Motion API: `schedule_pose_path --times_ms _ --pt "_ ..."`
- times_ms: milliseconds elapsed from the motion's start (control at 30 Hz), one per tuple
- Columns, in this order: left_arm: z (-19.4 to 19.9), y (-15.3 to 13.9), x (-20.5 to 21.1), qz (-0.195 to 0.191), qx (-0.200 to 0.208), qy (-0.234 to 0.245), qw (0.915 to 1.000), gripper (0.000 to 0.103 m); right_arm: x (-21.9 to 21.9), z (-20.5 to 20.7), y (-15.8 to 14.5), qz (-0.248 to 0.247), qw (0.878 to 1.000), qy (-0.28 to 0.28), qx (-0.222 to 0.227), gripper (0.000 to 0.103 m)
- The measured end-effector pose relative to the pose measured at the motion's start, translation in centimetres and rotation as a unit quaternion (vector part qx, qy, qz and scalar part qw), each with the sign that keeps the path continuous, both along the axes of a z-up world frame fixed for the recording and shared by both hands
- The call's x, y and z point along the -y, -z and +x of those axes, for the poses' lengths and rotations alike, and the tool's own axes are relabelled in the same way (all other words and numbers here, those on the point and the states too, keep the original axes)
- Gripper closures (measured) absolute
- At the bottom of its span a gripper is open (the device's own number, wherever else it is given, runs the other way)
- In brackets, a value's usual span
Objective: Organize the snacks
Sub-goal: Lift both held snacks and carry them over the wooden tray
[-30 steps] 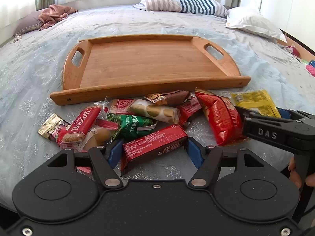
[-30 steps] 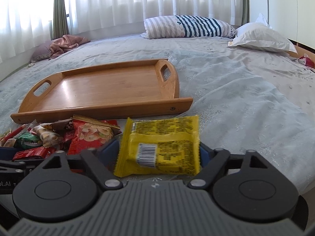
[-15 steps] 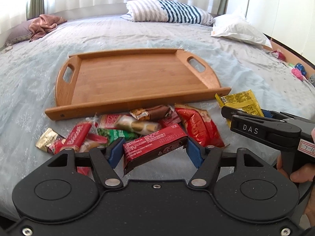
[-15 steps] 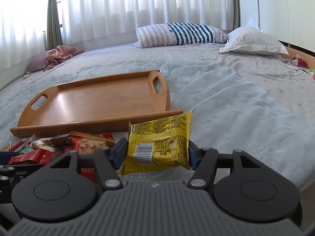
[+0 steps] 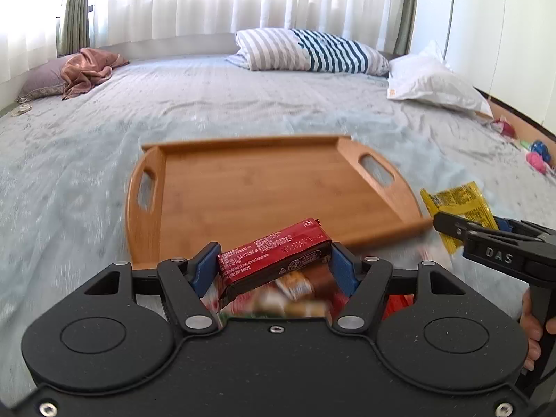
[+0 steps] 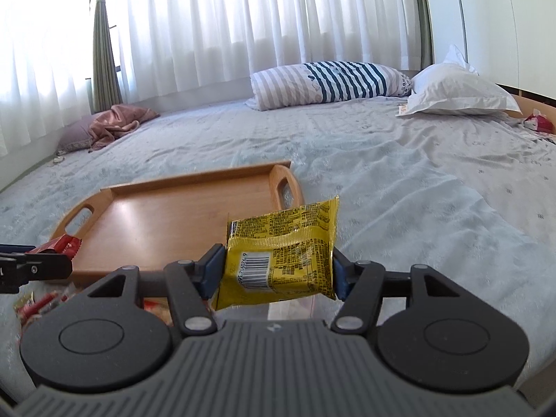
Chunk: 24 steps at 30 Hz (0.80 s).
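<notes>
**A:** Where does the sorting stand?

**B:** Barely begun, I'd judge. Nearest the camera, the left gripper (image 5: 274, 264) is clamped on a red bar (image 5: 274, 260), held tilted in the air just short of the tray's near rim. The right gripper (image 6: 276, 271) is clamped on a yellow packet (image 6: 281, 257), also lifted, off the tray's right end.

**A:** And the other snacks?

**B:** The snack pile (image 5: 295, 292) lies on the bedspread (image 5: 243, 104) under the left gripper, blurred in this view, so I can't count it; probably several wrappers. Beyond it the wooden tray (image 5: 264, 187) holds nothing at all. So two items are picked up, none delivered, and the heap is left to move.

**A:** Anything legible?

**B:** The right gripper's arm, seen from the left wrist, reads "DAS". The yellow packet shows a barcode with digits starting "6 9201", plus small print too fine to read. The red bar carries white lines of text and a round mark, unreadable.

**A:** Further back?

**B:** A striped pillow (image 6: 333, 83), no writing.
</notes>
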<state>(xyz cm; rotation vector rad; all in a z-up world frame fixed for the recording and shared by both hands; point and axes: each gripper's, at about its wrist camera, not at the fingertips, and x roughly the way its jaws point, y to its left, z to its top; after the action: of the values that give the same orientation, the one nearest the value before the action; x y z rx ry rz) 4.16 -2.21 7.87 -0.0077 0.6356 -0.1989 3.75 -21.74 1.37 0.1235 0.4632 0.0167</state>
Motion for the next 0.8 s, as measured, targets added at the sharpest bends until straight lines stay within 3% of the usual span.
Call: schedule_pose_path --times_ms 200,367,800 --pt "4.1 -1.2 -0.4 -0.019 0.011 0.026 0.9994 0.038 0.5 2.6 -1.6 0.018 0.999 -0.034 0.02 0.039" --pt "8.7 -1.1 -0.5 -0.043 -0.014 0.038 0.9982 0.038 0.7 6.3 -2.7 0.037 0.996 -0.075 0.021 0.039" --pt "20.5 0.8 -0.1 -0.036 -0.059 0.023 0.9973 0.038 1.2 17.9 -1.7 0.091 0.987 -0.116 -0.061 0.039"
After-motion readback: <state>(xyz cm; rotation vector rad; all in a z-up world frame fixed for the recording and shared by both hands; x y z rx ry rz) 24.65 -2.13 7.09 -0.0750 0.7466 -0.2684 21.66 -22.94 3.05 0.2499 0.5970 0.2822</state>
